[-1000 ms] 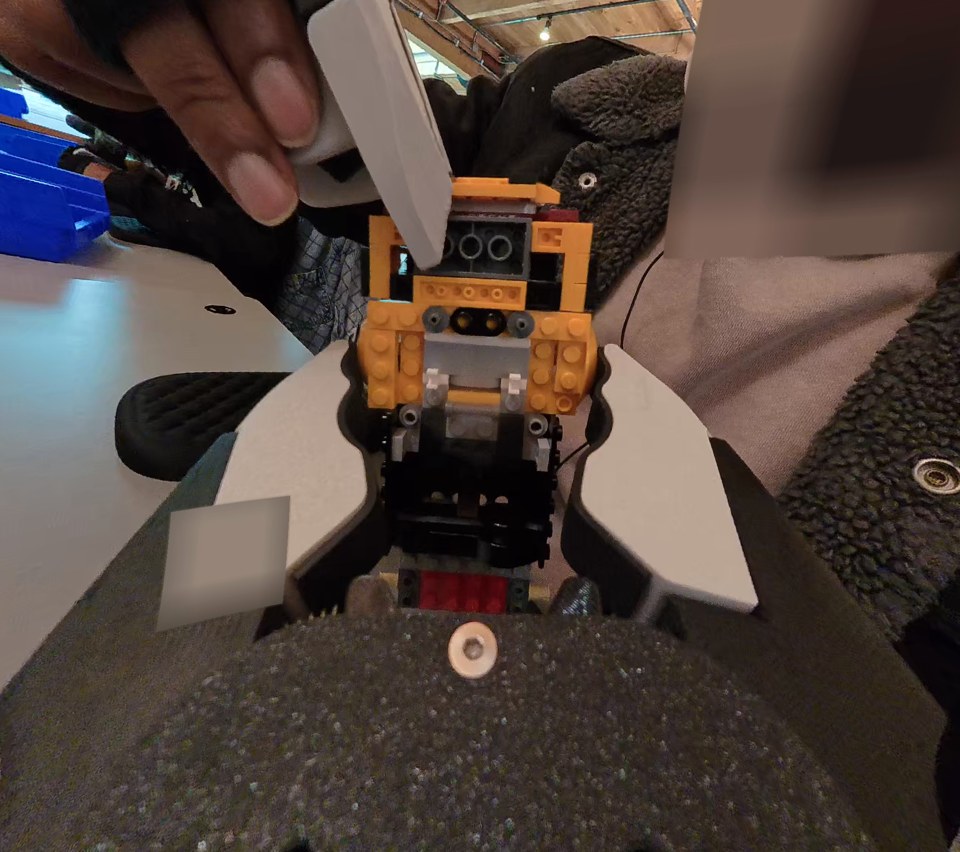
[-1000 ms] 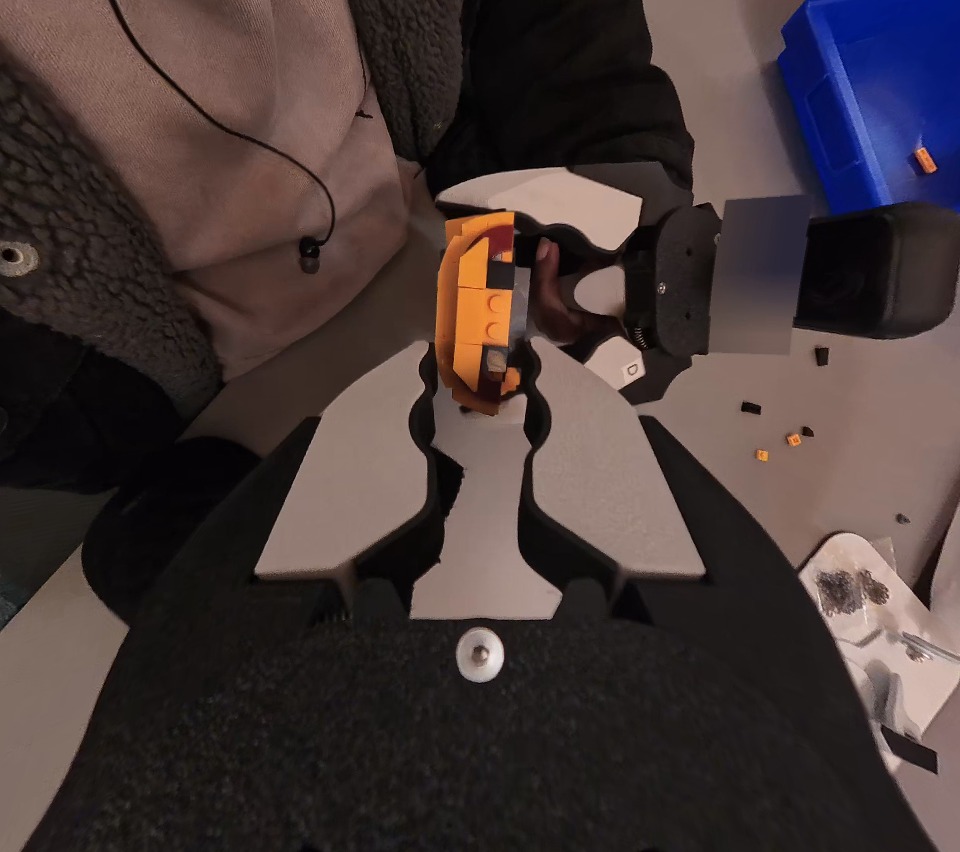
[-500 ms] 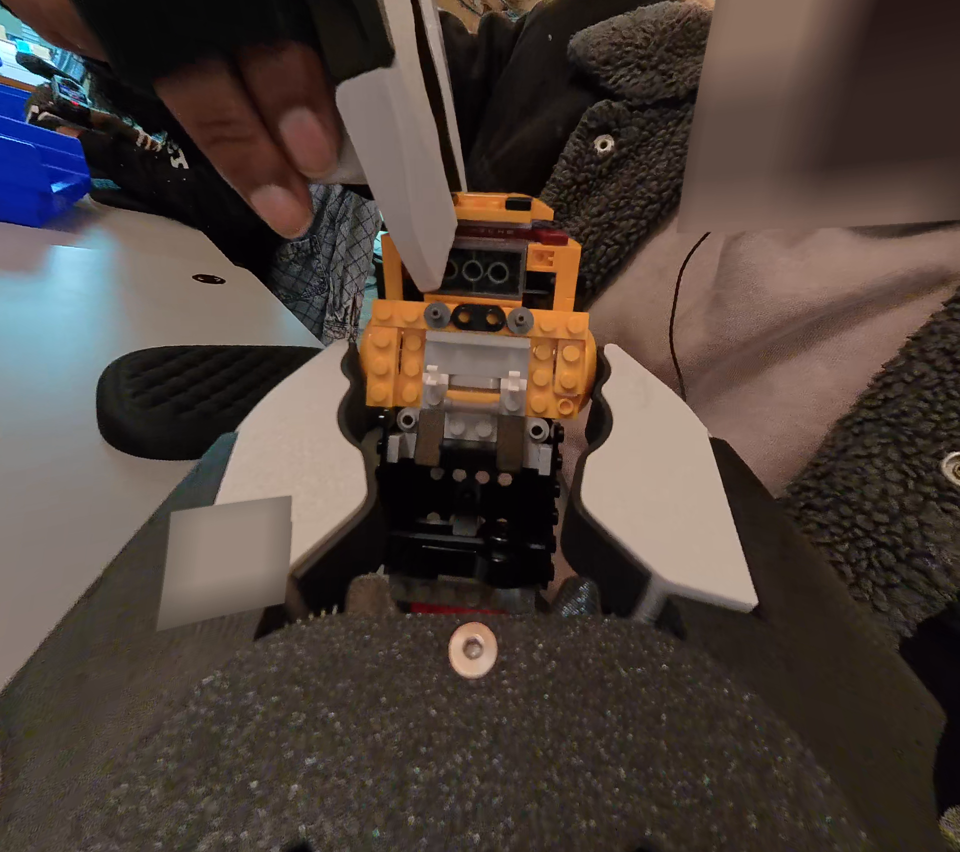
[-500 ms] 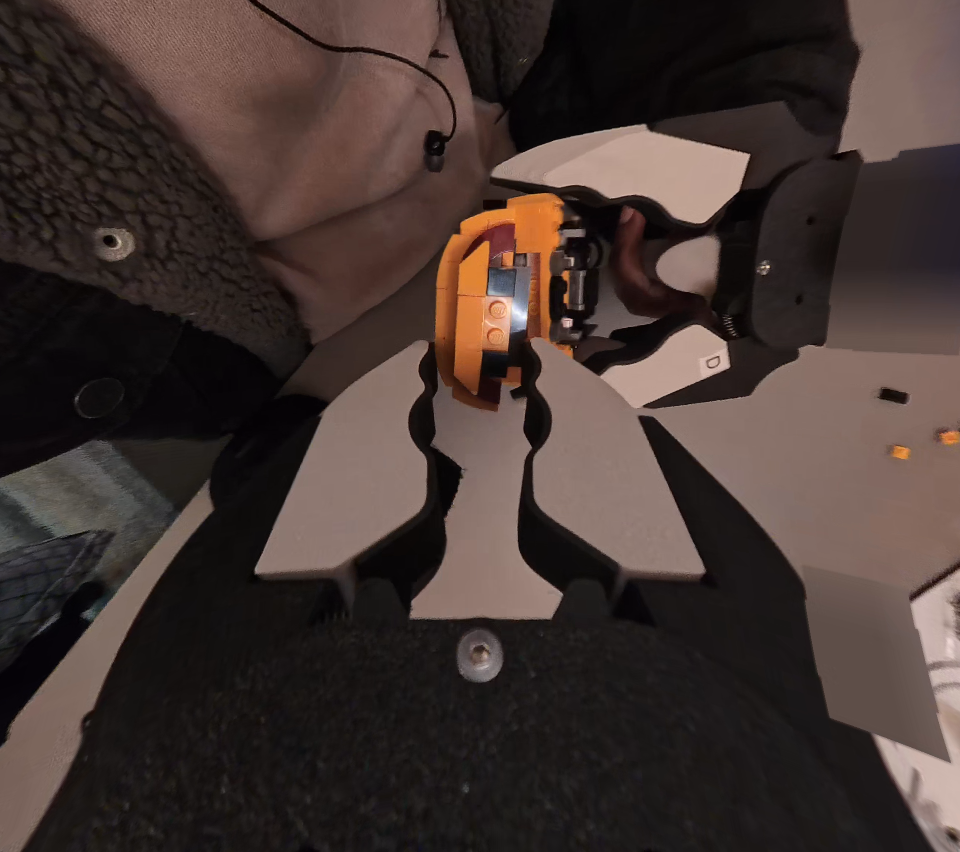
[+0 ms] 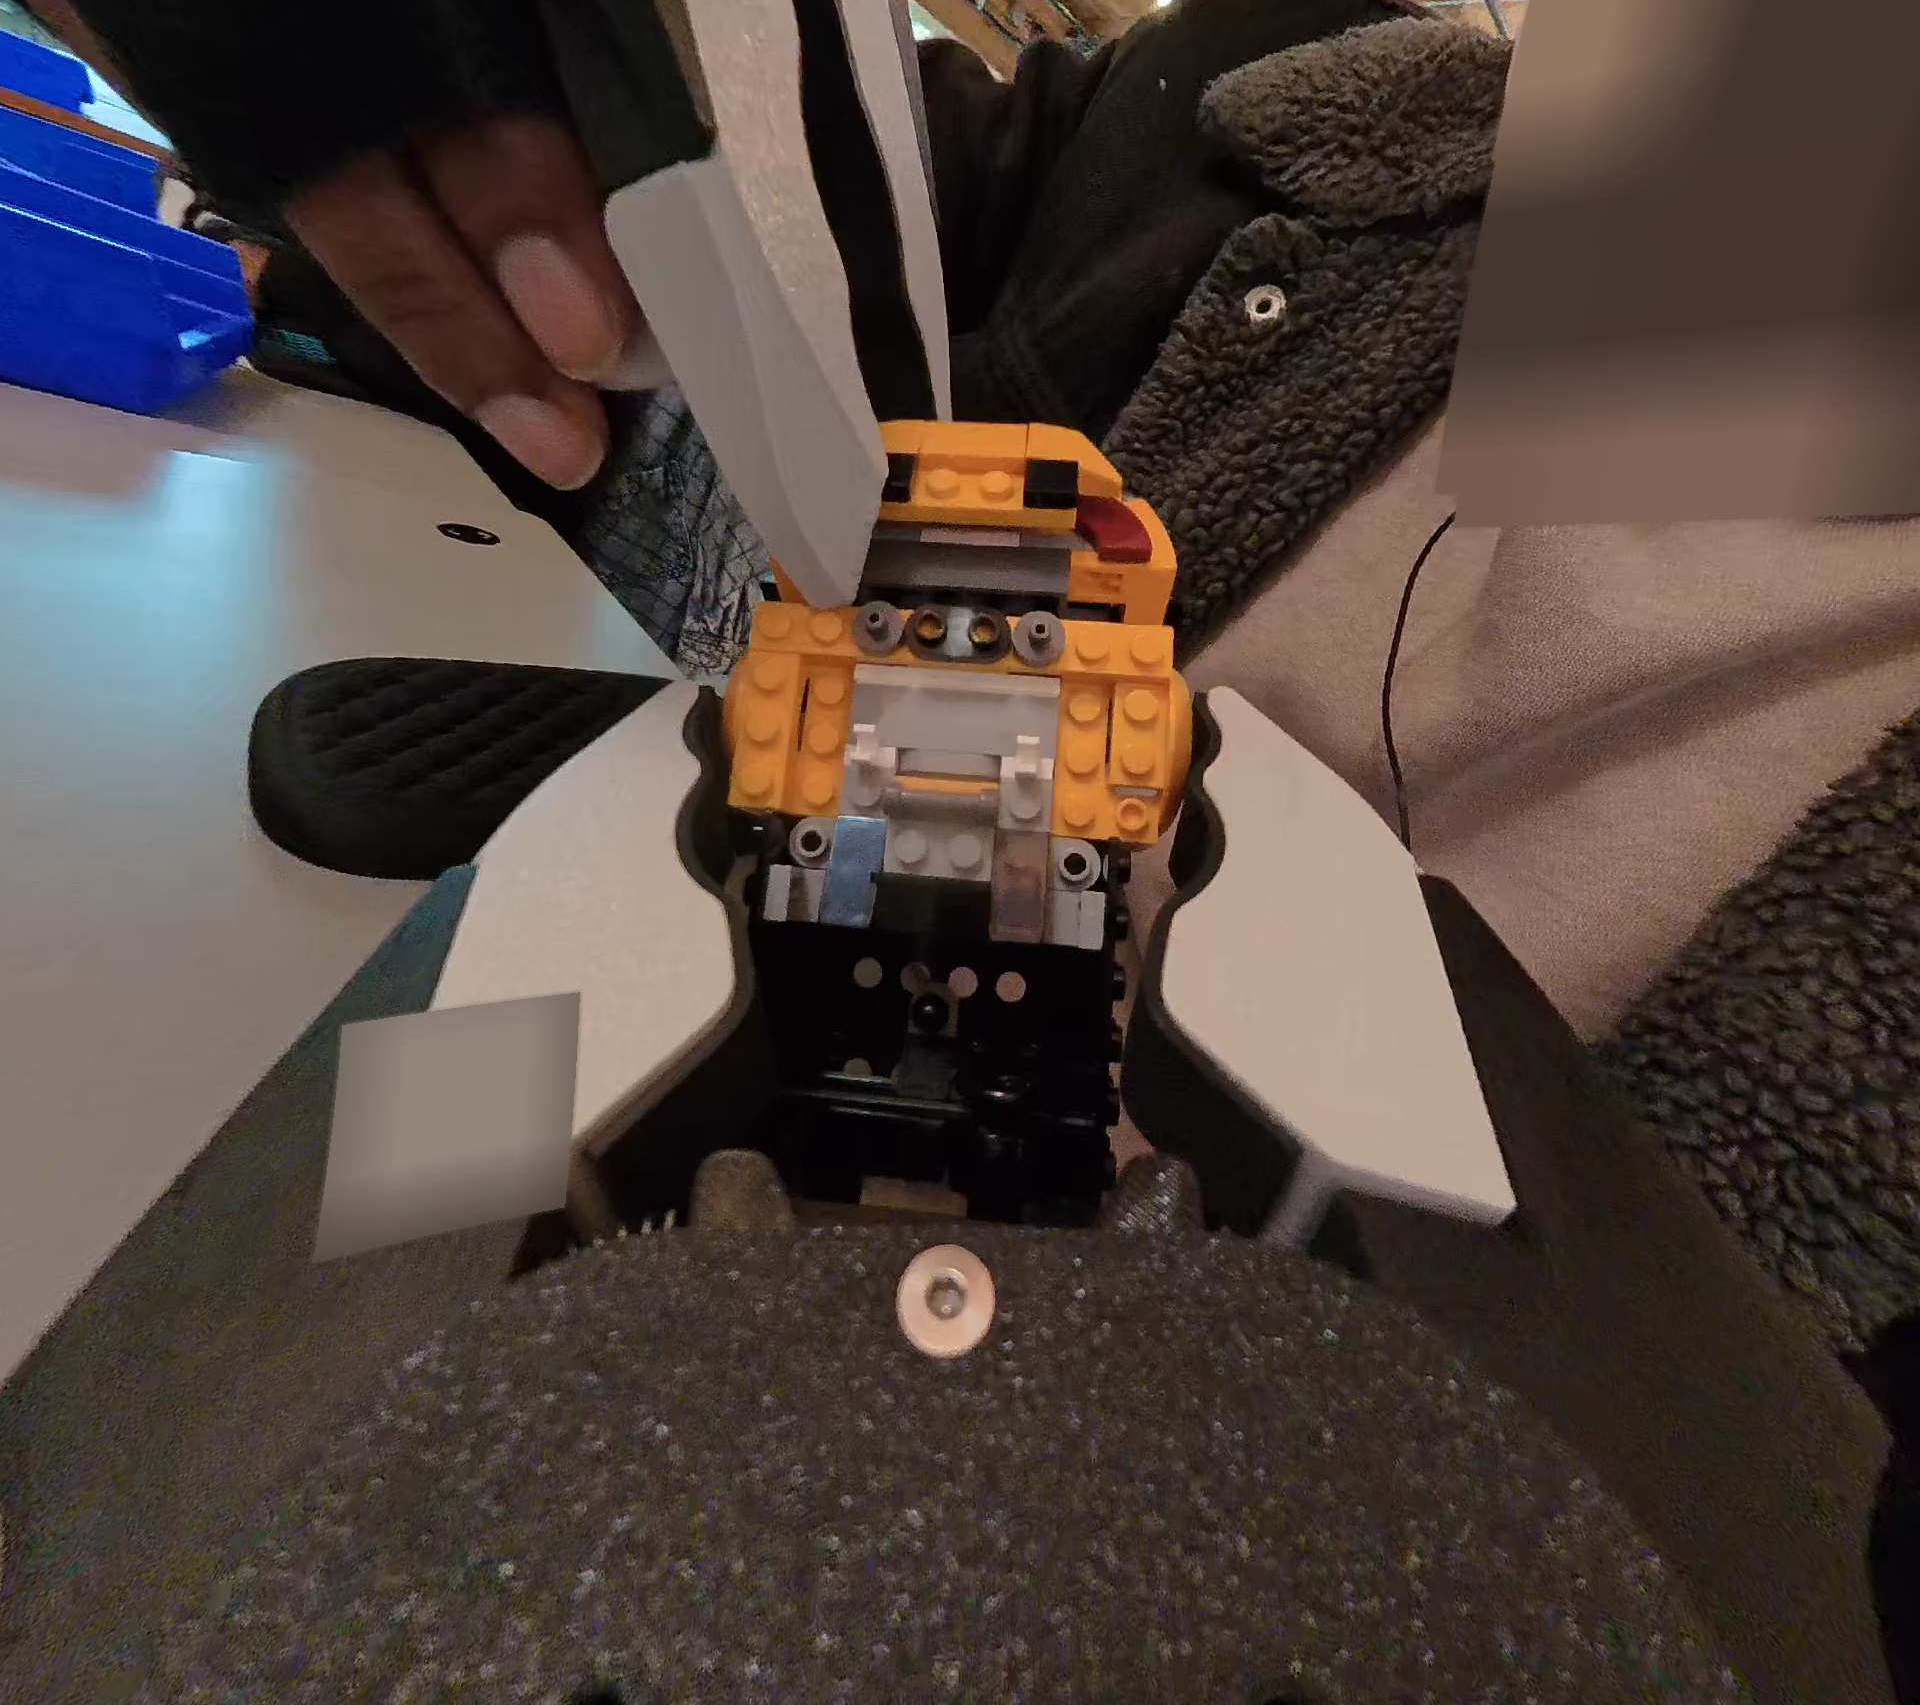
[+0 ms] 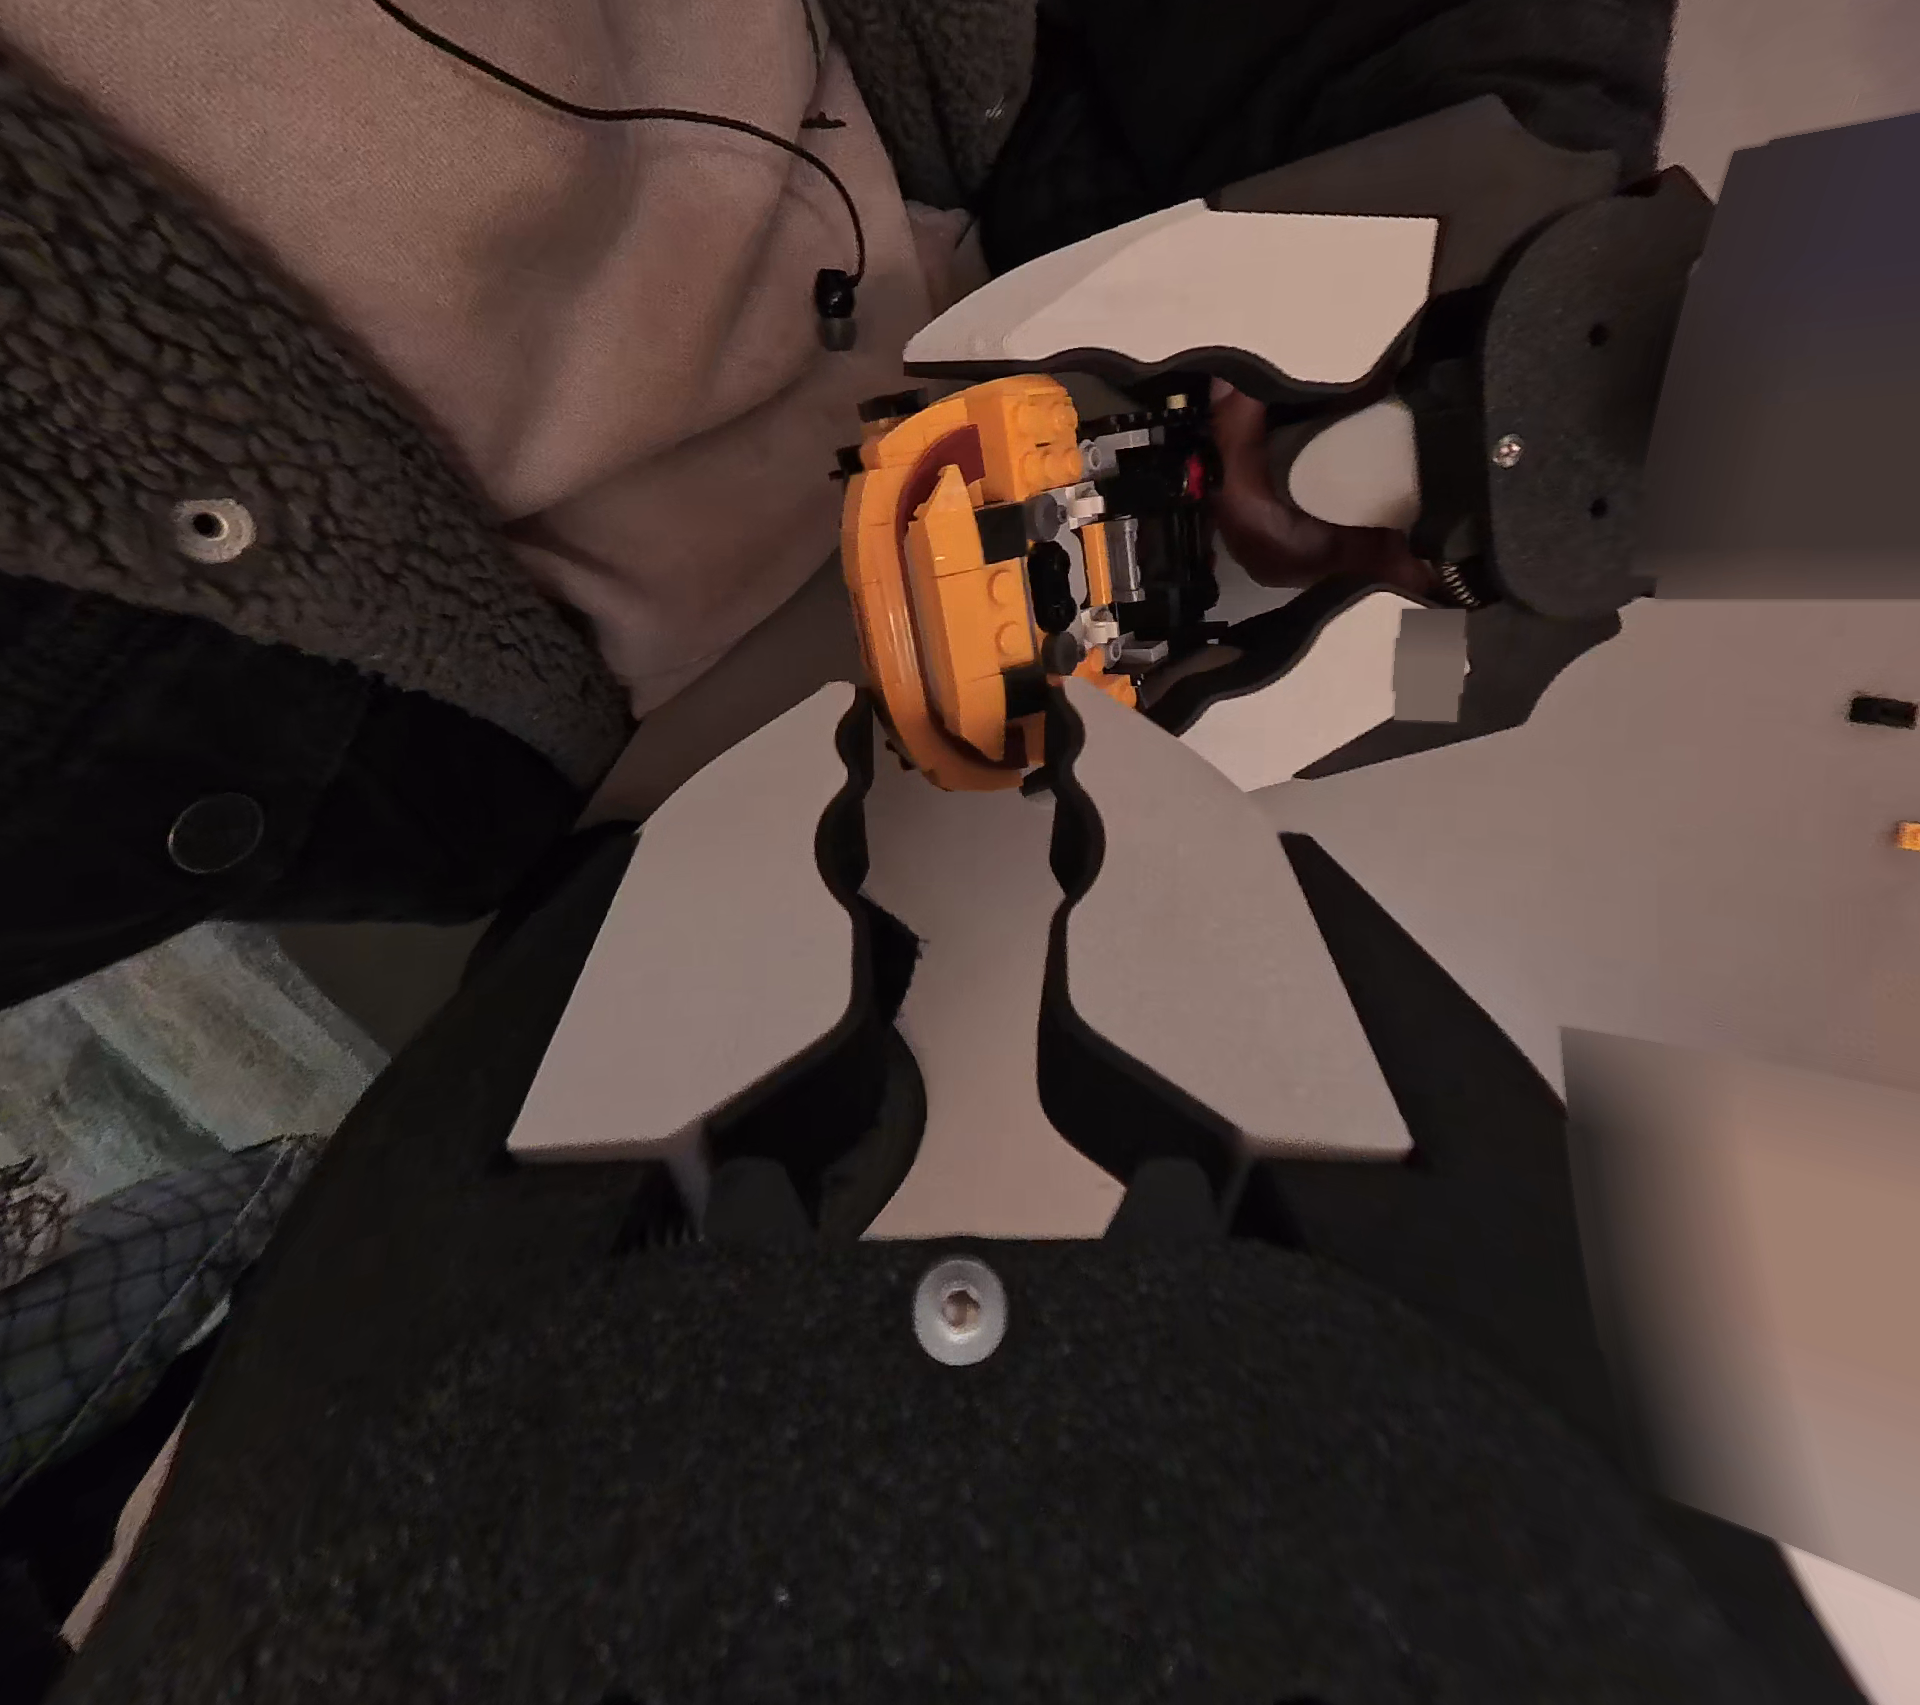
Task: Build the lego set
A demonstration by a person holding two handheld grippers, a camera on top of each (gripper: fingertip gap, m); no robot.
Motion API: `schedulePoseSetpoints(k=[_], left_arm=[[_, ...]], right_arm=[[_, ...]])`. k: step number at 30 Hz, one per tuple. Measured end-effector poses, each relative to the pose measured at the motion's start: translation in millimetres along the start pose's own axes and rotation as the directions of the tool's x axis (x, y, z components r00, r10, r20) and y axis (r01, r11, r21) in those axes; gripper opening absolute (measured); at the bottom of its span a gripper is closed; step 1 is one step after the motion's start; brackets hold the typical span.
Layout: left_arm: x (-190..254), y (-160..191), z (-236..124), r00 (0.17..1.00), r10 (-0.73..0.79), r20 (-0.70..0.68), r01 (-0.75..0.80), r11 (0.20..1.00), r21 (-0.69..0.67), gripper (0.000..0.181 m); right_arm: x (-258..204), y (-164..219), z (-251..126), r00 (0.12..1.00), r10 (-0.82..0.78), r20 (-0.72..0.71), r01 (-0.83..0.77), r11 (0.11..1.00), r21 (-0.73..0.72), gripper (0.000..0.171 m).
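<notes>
While the left gripper (image 5: 940,782) clamps the orange-and-black brick-built model (image 5: 951,720) at frame centre, the right gripper (image 6: 951,720) pinches its orange end. A grey table (image 5: 156,668) lies at left.

The orange-and-black brick-built lego model (image 5: 951,782) sits clamped between the left gripper (image 5: 945,720) fingers, above the pale tabletop (image 5: 156,616). The right gripper (image 6: 951,710) fingertips straddle the model's far end.

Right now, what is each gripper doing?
Left gripper: shut on the lego model.
Right gripper: jaws around the model's orange top, grip cannot be told.
</notes>
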State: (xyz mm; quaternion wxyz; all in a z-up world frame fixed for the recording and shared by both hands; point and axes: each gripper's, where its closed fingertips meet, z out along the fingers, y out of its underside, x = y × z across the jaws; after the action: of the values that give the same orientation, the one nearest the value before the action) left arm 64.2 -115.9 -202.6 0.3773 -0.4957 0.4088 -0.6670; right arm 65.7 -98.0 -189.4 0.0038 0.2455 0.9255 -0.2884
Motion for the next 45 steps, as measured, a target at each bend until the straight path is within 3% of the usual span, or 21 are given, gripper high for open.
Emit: schedulePoseSetpoints(k=[9, 27, 38, 40, 45], left_arm=[[0.5, -19.7, -8.0, 0.999, -0.028, -0.018, 0.030, 0.991, 0.129, 0.083], [3.8, -33.1, -13.4, 0.999, -0.031, -0.037, 0.038, 0.976, 0.213, 0.083], [-8.1, -33.5, -15.2, 0.998, -0.063, 0.022, 0.056, 0.974, 0.219, 0.083], [-11.0, -28.4, -12.8, 0.997, -0.066, 0.041, 0.057, 0.981, 0.188, 0.083], [-15.5, -22.8, -8.8, 0.995, -0.070, 0.077, 0.058, 0.987, 0.148, 0.083]], right_arm=[[15.0, -9.2, -15.6, 0.996, 0.019, -0.090, -0.011, 0.996, 0.090, 0.035], [26.8, -26.7, -38.3, 0.950, -0.032, -0.309, 0.073, 0.990, 0.122, 0.044], [35.2, -16.7, -21.7, 0.810, -0.195, -0.554, 0.150, 0.981, -0.126, 0.049], [36.3, -13.4, -18.0, 0.798, -0.219, -0.562, 0.163, 0.975, -0.149, 0.041], [32.4, -6.7, -15.5, 0.816, -0.245, -0.523, 0.182, 0.968, -0.170, 0.040]])
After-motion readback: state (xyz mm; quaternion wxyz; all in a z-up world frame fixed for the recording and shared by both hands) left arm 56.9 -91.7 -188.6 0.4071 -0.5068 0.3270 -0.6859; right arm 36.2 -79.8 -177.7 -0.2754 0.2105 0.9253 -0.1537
